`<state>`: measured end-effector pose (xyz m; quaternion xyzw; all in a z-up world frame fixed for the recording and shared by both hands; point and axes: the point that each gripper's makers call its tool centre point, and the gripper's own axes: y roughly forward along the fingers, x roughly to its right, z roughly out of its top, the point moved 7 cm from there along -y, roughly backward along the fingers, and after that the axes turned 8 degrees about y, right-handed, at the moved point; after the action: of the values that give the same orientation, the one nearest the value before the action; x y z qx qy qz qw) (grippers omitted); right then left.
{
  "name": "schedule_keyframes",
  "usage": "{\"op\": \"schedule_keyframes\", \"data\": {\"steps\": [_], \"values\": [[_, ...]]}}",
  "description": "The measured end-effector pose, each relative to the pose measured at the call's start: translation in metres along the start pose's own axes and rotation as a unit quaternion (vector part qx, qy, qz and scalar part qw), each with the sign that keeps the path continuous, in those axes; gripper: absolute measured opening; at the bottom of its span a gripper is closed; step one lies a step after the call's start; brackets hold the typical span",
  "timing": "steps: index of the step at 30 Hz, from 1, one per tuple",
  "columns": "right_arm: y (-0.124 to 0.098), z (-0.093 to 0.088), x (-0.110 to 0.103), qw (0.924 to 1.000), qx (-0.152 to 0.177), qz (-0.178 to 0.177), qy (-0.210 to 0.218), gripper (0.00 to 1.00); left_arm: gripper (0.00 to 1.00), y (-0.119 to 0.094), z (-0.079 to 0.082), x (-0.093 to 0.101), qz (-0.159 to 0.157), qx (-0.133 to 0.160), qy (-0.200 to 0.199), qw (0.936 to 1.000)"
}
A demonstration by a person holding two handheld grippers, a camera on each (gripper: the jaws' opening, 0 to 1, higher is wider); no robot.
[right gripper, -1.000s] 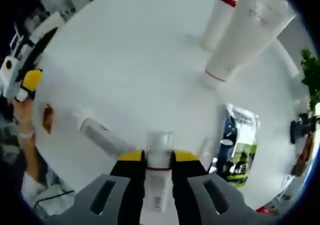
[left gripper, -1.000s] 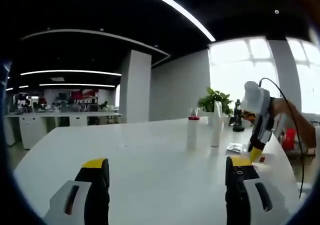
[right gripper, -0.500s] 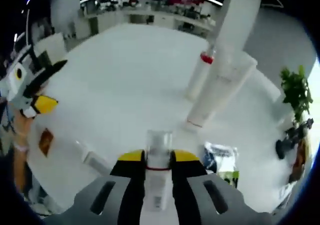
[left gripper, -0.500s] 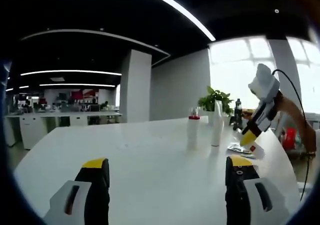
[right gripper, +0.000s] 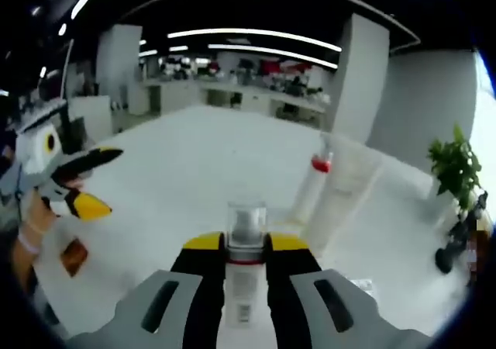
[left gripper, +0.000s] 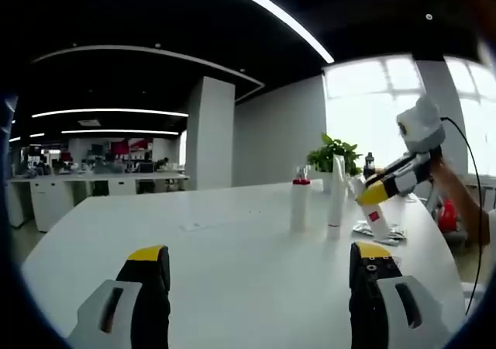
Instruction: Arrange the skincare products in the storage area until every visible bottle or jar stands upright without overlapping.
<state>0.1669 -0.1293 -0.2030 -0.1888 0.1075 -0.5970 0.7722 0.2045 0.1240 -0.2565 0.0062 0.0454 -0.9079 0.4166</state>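
Right gripper has lifted and levelled, jaws clamped on a clear-capped bottle, now raised off the table toward two upright bottles. Left gripper stays gaping, idle.

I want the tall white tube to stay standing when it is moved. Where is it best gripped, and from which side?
Probably grip the tall white tube at mid-height on its round lower body, fingers level, approaching from the side away from the red-collared bottle. It stands upright on its cap, narrowing toward a flat top, and the bottle stands close beside it, so that side is crowded.
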Motion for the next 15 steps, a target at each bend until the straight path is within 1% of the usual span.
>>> {"op": "schedule_keyframes", "data": {"steps": [2,3,6,7,8,11,12,13,14,15], "values": [[0.002,0.003,-0.001,0.9998,0.018,0.002,0.001,0.17,0.99,0.0,0.0,0.0,0.0,0.0,0.0,1.0],[0.003,0.004,-0.001,0.9995,0.032,0.001,0.002,0.17,0.99,0.0,0.0,0.0,0.0,0.0,0.0,1.0],[0.005,0.008,-0.001,0.9988,0.048,0.004,0.005,0.18,0.99,0.0,-0.001,0.001,0.0,-0.001,0.001,1.0],[0.008,0.01,0.0,0.9977,0.068,0.006,0.002,0.18,0.99,0.001,-0.001,0.0,0.0,-0.002,0.001,1.0],[0.009,0.009,0.001,0.9979,0.065,-0.001,0.005,0.18,0.99,0.001,-0.001,0.0,-0.001,-0.002,0.001,1.0],[0.015,0.015,0.005,0.9943,0.105,-0.002,0.015,0.18,0.99,0.001,-0.002,0.0,-0.001,-0.003,0.002,1.0],[0.017,0.018,0.005,0.9924,0.123,0.002,0.005,0.18,0.99,0.001,-0.002,0.001,0.0,-0.004,0.002,1.0],[0.019,0.021,0.006,0.9888,0.148,0.003,-0.018,0.18,0.99,0.001,-0.002,0.001,-0.001,-0.004,0.002,1.0],[0.019,0.022,0.007,0.9869,0.161,-0.005,-0.016,0.18,0.99,0.001,-0.002,0.001,-0.001,-0.003,0.002,1.0],[0.02,0.023,0.008,0.9859,0.166,-0.006,-0.017,0.18,0.99,0.001,-0.002,0.001,-0.001,-0.004,0.002,1.0]]}}
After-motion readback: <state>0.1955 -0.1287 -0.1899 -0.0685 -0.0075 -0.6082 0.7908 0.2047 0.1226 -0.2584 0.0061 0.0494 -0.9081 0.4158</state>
